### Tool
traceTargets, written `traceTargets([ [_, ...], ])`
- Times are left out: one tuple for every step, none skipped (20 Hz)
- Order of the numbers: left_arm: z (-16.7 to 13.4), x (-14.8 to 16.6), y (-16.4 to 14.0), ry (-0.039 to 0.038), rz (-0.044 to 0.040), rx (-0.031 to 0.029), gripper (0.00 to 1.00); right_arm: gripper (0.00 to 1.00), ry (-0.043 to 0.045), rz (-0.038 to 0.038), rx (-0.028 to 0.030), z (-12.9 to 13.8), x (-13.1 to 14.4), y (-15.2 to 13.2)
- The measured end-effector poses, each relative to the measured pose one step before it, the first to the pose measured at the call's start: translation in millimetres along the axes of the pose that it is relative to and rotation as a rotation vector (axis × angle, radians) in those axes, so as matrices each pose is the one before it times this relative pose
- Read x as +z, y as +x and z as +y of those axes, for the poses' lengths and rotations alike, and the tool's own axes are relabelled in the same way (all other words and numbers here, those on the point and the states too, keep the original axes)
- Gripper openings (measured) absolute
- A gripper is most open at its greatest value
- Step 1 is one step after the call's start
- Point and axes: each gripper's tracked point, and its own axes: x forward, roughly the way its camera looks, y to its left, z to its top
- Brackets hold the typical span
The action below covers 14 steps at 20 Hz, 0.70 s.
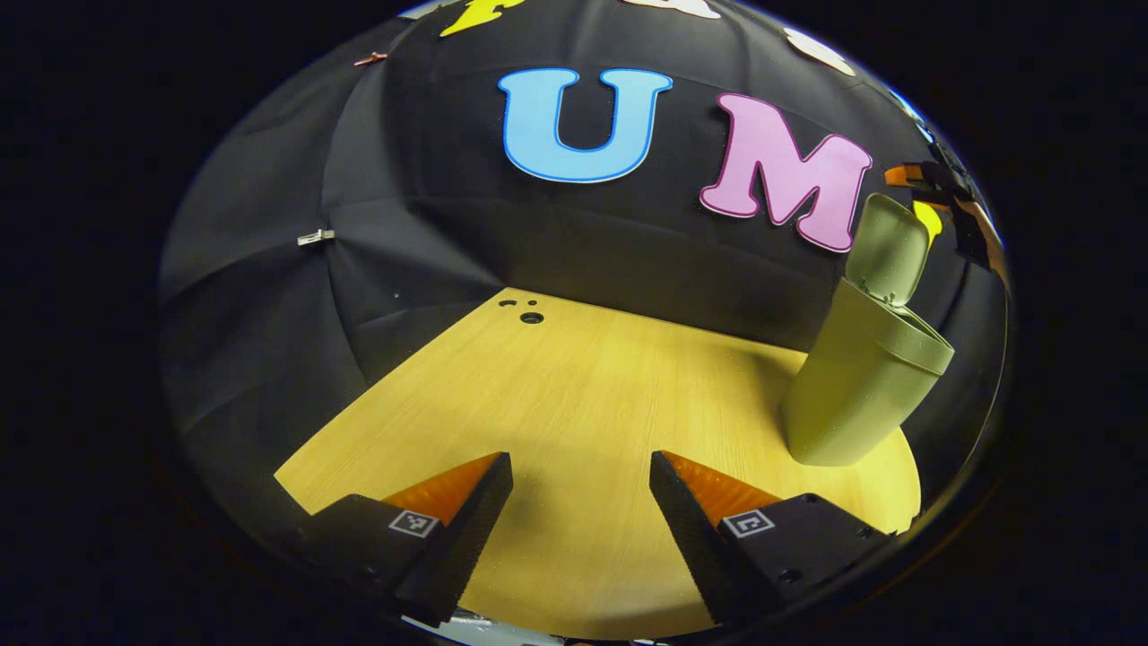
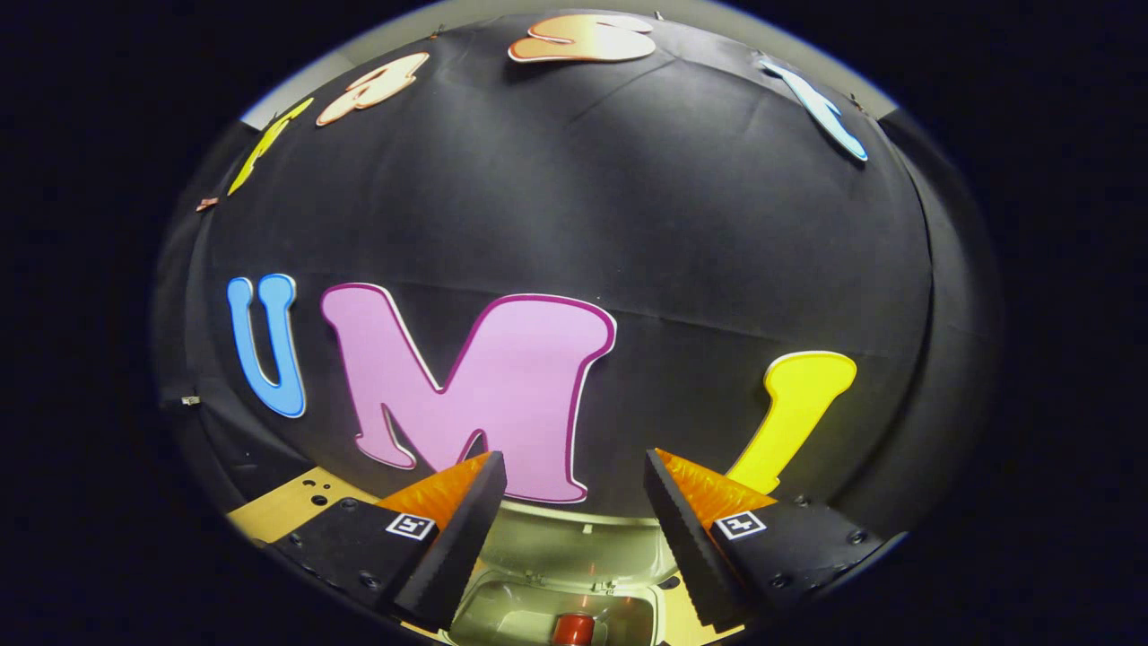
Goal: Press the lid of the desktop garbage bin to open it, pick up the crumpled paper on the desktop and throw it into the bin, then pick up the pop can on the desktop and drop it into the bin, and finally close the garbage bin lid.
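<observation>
Bin [image 1: 856,386] upright on tabletop [image 1: 583,404], lid [image 1: 888,251] up. Right gripper [image 2: 574,502] above bin opening, can [image 2: 574,630] inside. Left gripper [image 1: 581,502] over tabletop. Both jaws released, nothing held.

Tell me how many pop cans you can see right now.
1. A pop can lies inside the open garbage bin, below the right claw in the right gripper view. More may be hidden deeper inside.

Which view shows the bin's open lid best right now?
The left gripper view: the bin stands whole on the table, lid raised. The right gripper view looks down past the right tool into its opening, lid partly hidden.
</observation>
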Motion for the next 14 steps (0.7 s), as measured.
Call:
traceTargets([
  [3.30, -1.58, -0.93, -0.00465, 0.00067, 0.00611, 0.99, 0.97, 0.01326, 0.00661, -0.00817, -1.87, -2.25, 4.02],
  [3.61, -0.78, -0.56, -0.00375, 0.00171, 0.00866, 0.99, 0.97, 0.01344, 0.00565, -0.00760, -2.08, -1.49, 5.01],
  [4.09, -0.50, -0.67, -0.00397, 0.00125, 0.00805, 0.99, 0.97, 0.00933, 0.01070, -0.00658, -2.29, -3.71, 4.09],
  [2.65, -0.16, -0.27, -0.00512, -0.00039, 0.00504, 0.99, 0.97, 0.00389, 0.01573, -0.00475, -1.46, -4.69, 1.98],
  [2.20, 0.79, -0.58, -0.00502, -0.00151, 0.00272, 0.99, 0.97, 0.00019, 0.01777, 0.00195, 0.37, -5.20, 0.49],
  [1.62, 0.91, 0.15, -0.00302, -0.00097, 0.00069, 0.99, 0.97, -0.00532, 0.01756, 0.00247, 0.12, -5.21, 0.58],
  [0.75, 0.14, -0.03, -0.00065, -0.00091, 0.00012, 0.99, 0.97, -0.01069, 0.01673, -0.00187, -1.17, -5.30, 0.48],
  [0.20, 0.42, 1.17, 0.00186, -0.00064, -0.00205, 0.99, 0.97, -0.01032, 0.01593, 0.00152, -0.19, -4.70, 0.31],
  [-0.16, 0.74, 0.94, 0.00467, 0.00120, -0.00626, 0.99, 0.98, 0.00396, -0.00216, -0.00075, -0.40, 3.07, -2.12],
  [-1.62, -0.89, 0.72, 0.00934, 0.00419, -0.00784, 0.99, 0.98, 0.00153, 0.00569, -0.00510, -0.48, -1.03, -0.61],
  [-0.18, 1.51, -0.46, 0.01317, -0.00034, -0.00260, 0.99, 0.98, 0.00008, 0.00759, 0.00461, 0.79, -2.34, -2.42],
  [-0.68, 2.38, 0.22, 0.01297, -0.00505, -0.00615, 0.99, 0.98, 0.00106, 0.00335, 0.00104, 0.60, -1.54, -4.07],
  [-2.22, 0.90, -0.05, 0.00956, -0.00147, -0.01037, 0.99, 0.98, 0.00512, 0.00427, 0.00153, 0.21, -1.55, -3.32],
  [-2.79, -0.26, 0.94, 0.00644, 0.00035, -0.01145, 0.99, 0.98, 0.00469, 0.00468, 0.00445, 1.62, -2.60, -4.67],
])
